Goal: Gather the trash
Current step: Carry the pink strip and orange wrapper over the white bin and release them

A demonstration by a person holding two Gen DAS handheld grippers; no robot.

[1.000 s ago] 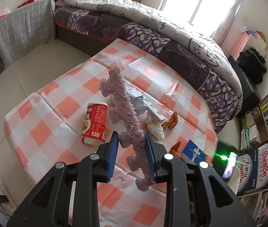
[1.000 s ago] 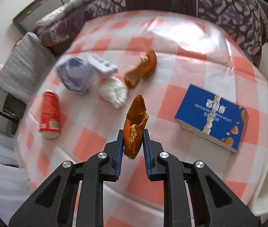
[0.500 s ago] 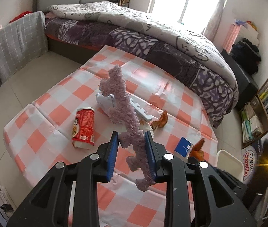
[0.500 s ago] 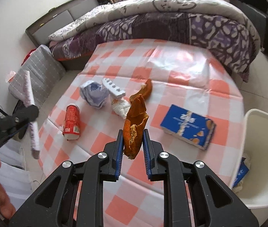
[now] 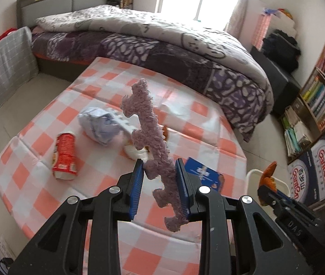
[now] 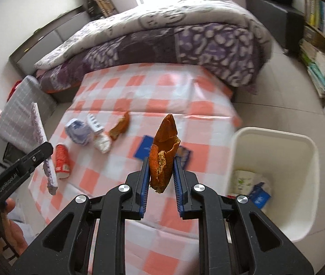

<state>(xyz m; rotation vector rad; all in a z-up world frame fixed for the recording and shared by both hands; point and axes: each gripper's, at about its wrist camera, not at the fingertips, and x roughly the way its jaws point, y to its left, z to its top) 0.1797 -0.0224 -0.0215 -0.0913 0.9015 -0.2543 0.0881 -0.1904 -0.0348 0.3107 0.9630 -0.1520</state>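
My left gripper (image 5: 159, 178) is shut on a long fuzzy pink strip (image 5: 149, 133), held upright above the checked table (image 5: 36, 183). My right gripper (image 6: 161, 171) is shut on an orange peel (image 6: 163, 151), raised over the table's near right part beside the white bin (image 6: 275, 178). In the left wrist view the right gripper (image 5: 268, 190) with its peel (image 5: 268, 176) shows at the right, over the bin's rim (image 5: 252, 174). In the right wrist view the left gripper (image 6: 43, 151) with the strip (image 6: 40, 135) shows at the left.
On the table lie a red can (image 5: 65, 153), crumpled paper (image 5: 100, 126), a white plastic piece (image 6: 94, 123), a tissue wad (image 6: 102, 143), another peel (image 6: 120, 129) and a blue box (image 5: 202, 171). The bin holds a cup (image 6: 242, 178) and blue packet (image 6: 259, 198). Bed (image 5: 162, 43) behind, bookshelf (image 5: 318, 96) right.
Both grippers have drawn back and to the right from the table, each keeping its piece. The right one rose, and the white bin came into its view.
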